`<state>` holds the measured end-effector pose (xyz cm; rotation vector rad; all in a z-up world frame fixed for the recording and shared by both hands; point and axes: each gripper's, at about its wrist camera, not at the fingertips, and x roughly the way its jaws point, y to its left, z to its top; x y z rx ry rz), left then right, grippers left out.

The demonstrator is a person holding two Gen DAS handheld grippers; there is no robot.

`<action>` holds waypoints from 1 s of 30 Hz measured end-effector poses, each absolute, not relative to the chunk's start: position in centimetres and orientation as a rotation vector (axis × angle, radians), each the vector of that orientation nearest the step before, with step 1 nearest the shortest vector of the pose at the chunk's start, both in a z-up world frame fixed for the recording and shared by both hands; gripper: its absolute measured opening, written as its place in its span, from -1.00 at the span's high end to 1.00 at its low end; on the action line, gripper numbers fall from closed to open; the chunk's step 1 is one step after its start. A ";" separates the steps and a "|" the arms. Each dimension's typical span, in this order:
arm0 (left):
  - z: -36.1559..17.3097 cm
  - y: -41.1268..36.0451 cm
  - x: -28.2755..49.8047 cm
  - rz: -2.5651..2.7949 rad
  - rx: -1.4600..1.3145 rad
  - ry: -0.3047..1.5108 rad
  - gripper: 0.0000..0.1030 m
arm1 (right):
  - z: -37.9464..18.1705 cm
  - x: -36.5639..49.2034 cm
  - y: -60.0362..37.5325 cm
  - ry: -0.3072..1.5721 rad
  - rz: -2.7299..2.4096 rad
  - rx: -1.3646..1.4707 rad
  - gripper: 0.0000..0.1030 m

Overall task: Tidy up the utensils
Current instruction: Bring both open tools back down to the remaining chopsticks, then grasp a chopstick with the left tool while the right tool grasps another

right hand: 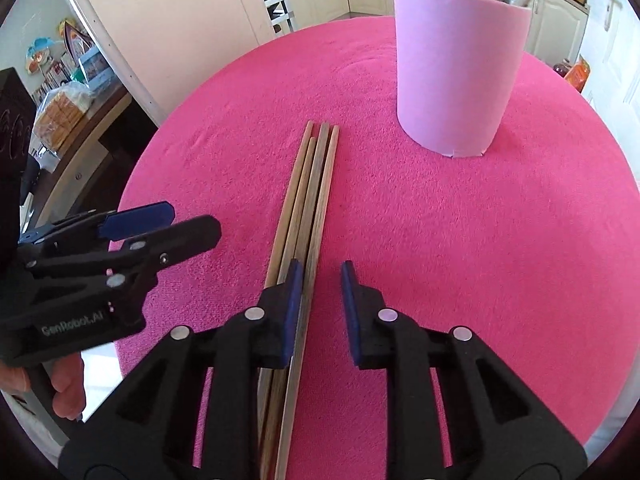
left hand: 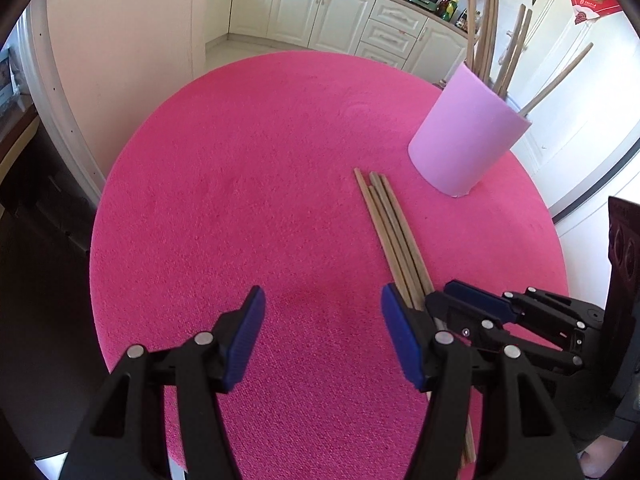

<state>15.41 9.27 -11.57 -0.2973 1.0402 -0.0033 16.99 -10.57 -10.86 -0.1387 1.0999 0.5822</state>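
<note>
The right hand-held gripper [right hand: 318,300] is narrowed but ungripped over the chopsticks [right hand: 310,200], one jaw beside them. The left hand-held gripper [left hand: 322,332] waits released; pink holder [right hand: 456,64] lies ahead.

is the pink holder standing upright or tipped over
Upright. The pink holder stands on its base on the pink tablecloth, open end up, with chopsticks sticking out of the top.

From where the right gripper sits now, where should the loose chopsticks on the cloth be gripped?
Grip the chopsticks at their near ends, coming from above with the right gripper straddling the bundle. They lie flat, side by side, pointing toward the pink holder.
</note>
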 end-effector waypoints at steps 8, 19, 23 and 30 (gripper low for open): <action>-11.6 7.6 15.7 -0.008 -0.250 1.051 -0.16 | -10.8 17.2 -11.2 1.138 0.608 -0.156 0.62; -12.4 7.8 16.0 0.016 -0.259 1.073 -0.16 | -10.8 16.8 -11.1 1.154 0.630 -0.171 0.62; -12.3 7.8 16.0 0.009 -0.267 1.075 -0.16 | -10.8 16.3 -10.1 1.118 0.612 -0.265 0.63; -12.3 6.1 16.0 -0.015 -0.229 1.082 -0.17 | -10.5 16.4 -11.7 1.138 0.612 -0.283 0.74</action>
